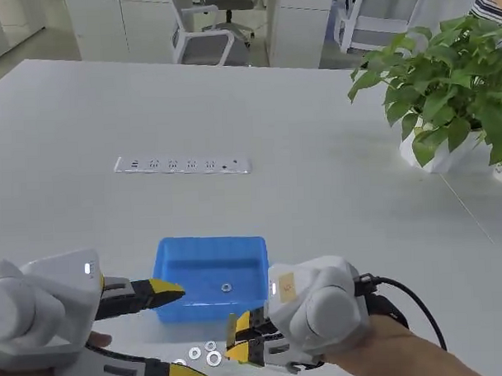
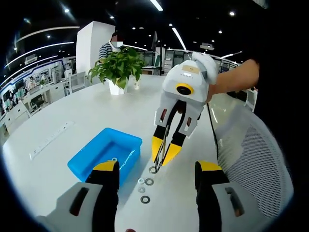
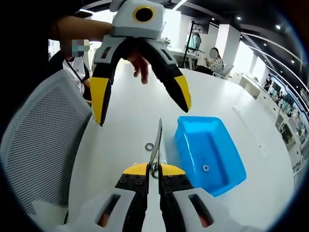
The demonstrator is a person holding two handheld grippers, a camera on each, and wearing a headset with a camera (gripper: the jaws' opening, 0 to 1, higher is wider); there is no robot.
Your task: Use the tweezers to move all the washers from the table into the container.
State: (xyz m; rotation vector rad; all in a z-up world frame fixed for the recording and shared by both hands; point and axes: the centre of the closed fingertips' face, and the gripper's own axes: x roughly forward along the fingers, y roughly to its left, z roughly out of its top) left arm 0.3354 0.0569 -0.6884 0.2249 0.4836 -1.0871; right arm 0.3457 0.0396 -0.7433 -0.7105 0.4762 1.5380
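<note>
Tweezers (image 3: 156, 140) clamped in right gripper (image 3: 153, 170), jaws shut tight on them, tip down nr loose washers (image 1: 211, 347) on table (image 1: 317, 194) | loose washers just beside near wall of blue container (image 1: 212, 241) | left gripper (image 1: 180, 332) jaws wide apart, hovered by container's left side | single washer (image 1: 226, 287) lay inside container, on its floor

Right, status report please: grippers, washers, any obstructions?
Left gripper open. Right gripper shut on tweezers, tips by loose washers on table. One washer in blue container. Path to container looks clear.
</note>
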